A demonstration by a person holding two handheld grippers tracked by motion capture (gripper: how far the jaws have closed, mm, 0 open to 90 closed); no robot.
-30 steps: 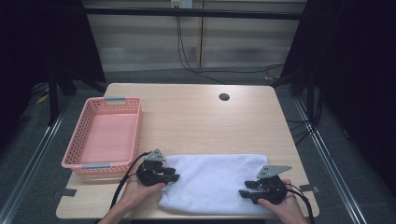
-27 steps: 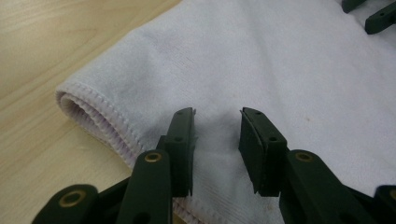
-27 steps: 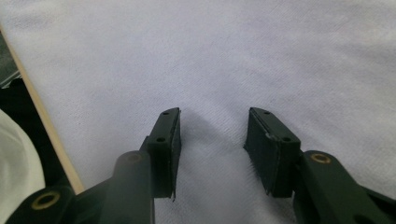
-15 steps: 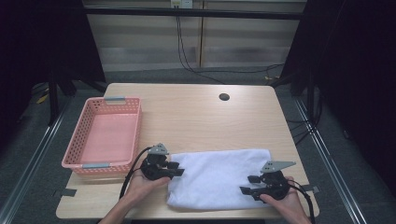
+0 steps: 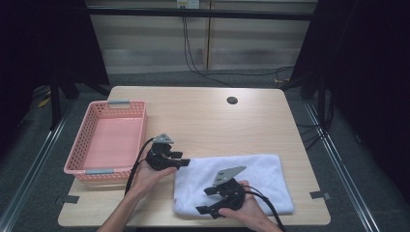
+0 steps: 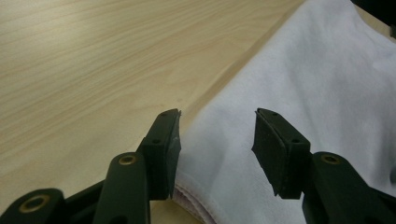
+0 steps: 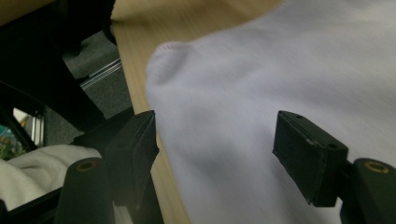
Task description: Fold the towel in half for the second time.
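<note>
Found the white towel (image 5: 261, 179) folded into a long rectangle on the counter (image 5: 208, 121), along its near edge, with the pink basket (image 5: 80, 154) just off its left end and holding nothing.

Checked the left tongs (image 5: 186, 162) at the towel's left edge. Confirmed a release: jaws just opened and now standing apart. In the left gripper view, saw the hemmed edge of the towel (image 6: 327, 84) lying slack on the wood under the left tongs (image 6: 217, 135), with neither pad pressing on it.

Checked the right tongs (image 5: 203, 200). Recorded a shift since a second ago, from the towel's right end across to its near left part. Jaws likewise just opened, now wide apart and pointing toward the front left corner. In the right gripper view, saw the right tongs (image 7: 215, 140) poised over the cloth (image 7: 261, 70), with its rounded corner ahead and the counter's edge beyond; nothing pinched.

Compared the towel's outline with the earlier pictures: no evident change in shape or place.

Judged as follows: previous hold ended on both sides, cloth left at rest, hands regrouping at the left end. Likely preparing a fresh grip on the two left corners, either for another fold or for a lift toward the basket. Cannot settle which from the present stance.
</note>
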